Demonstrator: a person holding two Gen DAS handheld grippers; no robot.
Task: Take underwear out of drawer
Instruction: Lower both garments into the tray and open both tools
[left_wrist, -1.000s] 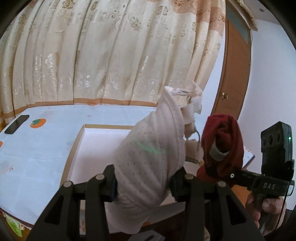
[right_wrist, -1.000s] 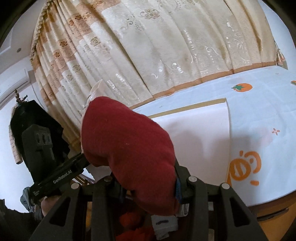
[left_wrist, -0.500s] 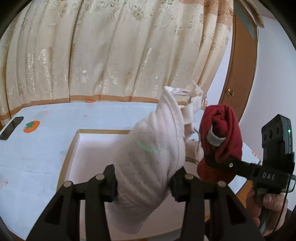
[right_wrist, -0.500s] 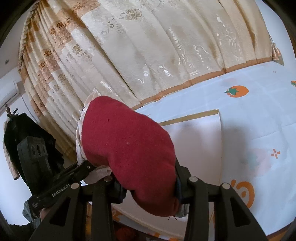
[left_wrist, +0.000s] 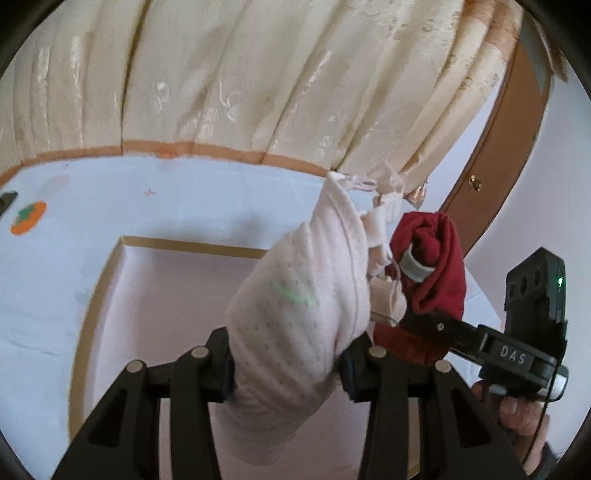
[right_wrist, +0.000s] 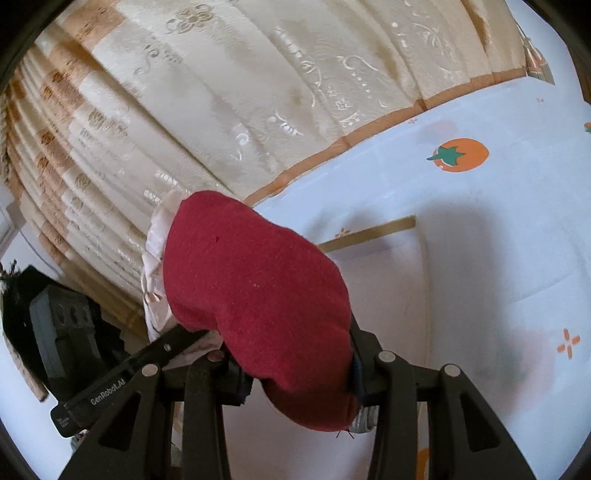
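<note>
A rolled pale pink underwear (left_wrist: 295, 332) with small dots stands upright between the pads of my left gripper (left_wrist: 286, 369), which is shut on it. Just to its right, a rolled dark red underwear (left_wrist: 439, 266) is clamped in my right gripper (left_wrist: 410, 325). In the right wrist view the red underwear (right_wrist: 258, 295) fills the space between the fingers of the right gripper (right_wrist: 295, 373). The pink underwear (right_wrist: 157, 240) and the left gripper (right_wrist: 173, 339) show at its left. Both rolls hang side by side, almost touching, above a white tray (left_wrist: 184, 244). No drawer is in view.
The white tray (right_wrist: 388, 295) with a tan rim lies on a pale blue tablecloth (left_wrist: 92, 192) printed with orange fruit (right_wrist: 461, 155). A cream curtain (left_wrist: 258, 92) hangs behind. A brown door (left_wrist: 495, 166) is at the right, a dark phone (left_wrist: 5, 201) at the left edge. A hand (left_wrist: 517, 410) grips the right handle.
Both grippers have carried their rolls forward over the white tray toward the curtain. The dark furniture edge below has dropped out of view. Both grips are unchanged.
</note>
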